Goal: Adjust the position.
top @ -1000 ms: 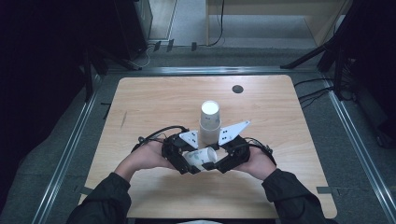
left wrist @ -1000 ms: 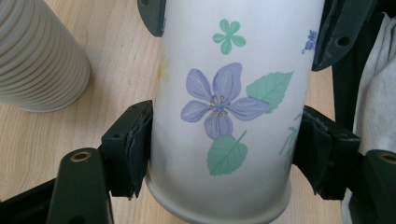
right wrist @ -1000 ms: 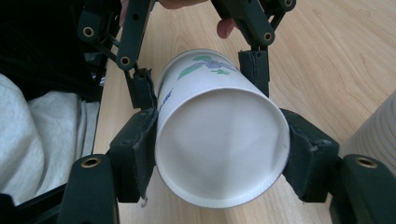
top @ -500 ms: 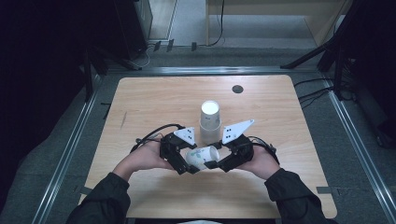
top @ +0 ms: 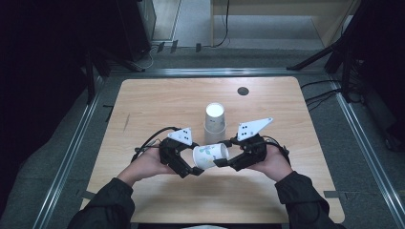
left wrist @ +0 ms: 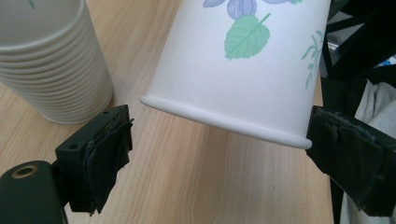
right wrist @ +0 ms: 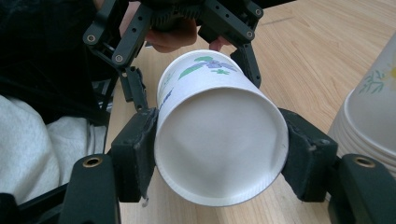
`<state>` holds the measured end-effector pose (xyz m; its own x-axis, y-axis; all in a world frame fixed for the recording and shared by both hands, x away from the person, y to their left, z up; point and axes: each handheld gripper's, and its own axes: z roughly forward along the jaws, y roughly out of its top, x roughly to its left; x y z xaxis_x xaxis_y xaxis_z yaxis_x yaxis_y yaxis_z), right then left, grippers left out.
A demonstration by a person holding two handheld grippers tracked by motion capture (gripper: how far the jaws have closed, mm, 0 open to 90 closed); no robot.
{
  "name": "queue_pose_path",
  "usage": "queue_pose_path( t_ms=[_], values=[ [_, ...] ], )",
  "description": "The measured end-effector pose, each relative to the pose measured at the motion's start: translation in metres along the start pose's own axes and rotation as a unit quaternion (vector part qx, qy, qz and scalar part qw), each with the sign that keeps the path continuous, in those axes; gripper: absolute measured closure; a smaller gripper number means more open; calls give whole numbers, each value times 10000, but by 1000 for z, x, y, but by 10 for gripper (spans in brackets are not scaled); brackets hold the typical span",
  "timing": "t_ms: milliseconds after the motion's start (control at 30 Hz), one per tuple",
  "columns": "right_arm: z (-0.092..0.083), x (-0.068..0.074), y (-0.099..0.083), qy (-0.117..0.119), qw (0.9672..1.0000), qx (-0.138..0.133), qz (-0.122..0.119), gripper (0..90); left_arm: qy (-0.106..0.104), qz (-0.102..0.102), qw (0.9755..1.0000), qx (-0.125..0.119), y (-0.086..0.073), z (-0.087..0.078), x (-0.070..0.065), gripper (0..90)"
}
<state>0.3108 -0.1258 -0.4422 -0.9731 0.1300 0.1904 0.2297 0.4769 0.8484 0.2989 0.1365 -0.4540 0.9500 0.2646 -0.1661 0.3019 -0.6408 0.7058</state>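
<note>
A white paper cup with a flower print lies on its side above the table, between both hands. My right gripper is shut on its base end, with both pads pressed to the cup wall. My left gripper faces the cup's mouth. Its jaws have just been opening and now stand wide on either side of the rim of the cup, gripping nothing. An upside-down stack of paper cups stands just behind the held cup.
The wooden table carries a small black disc near its far edge. The stack of cups stands close to my left gripper's left jaw. Metal rails run along the table's sides.
My left gripper's jaws have opened off the cup's rim. The cup stays in my right gripper, and both hands have hardly moved.
</note>
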Motion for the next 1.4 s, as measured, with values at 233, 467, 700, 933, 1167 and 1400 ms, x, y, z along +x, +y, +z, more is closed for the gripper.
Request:
queue_pose_path(
  t_ms=[233,467,700,933,1167,1400],
  values=[
    [2,0,3,164,9998,-119,-26,350,-179,-48,9992,-358,-7,2,0,78],
    [6,-2,4,387,9989,-274,67,351,-378,-112,9971,-649,-10,4,2,84],
    [9,-2,4,526,9979,-350,128,351,-561,-110,9944,-891,-10,-2,1,136],
    [8,-3,3,529,9977,-374,211,351,-543,-99,9933,-1019,-10,-6,3,209],
    [9,-4,2,547,9975,-370,252,349,-471,20,9943,-952,-8,-8,1,239],
    [9,-6,2,383,9977,-338,456,195,-393,89,9968,-692,-6,-18,2,241]
  ],
)
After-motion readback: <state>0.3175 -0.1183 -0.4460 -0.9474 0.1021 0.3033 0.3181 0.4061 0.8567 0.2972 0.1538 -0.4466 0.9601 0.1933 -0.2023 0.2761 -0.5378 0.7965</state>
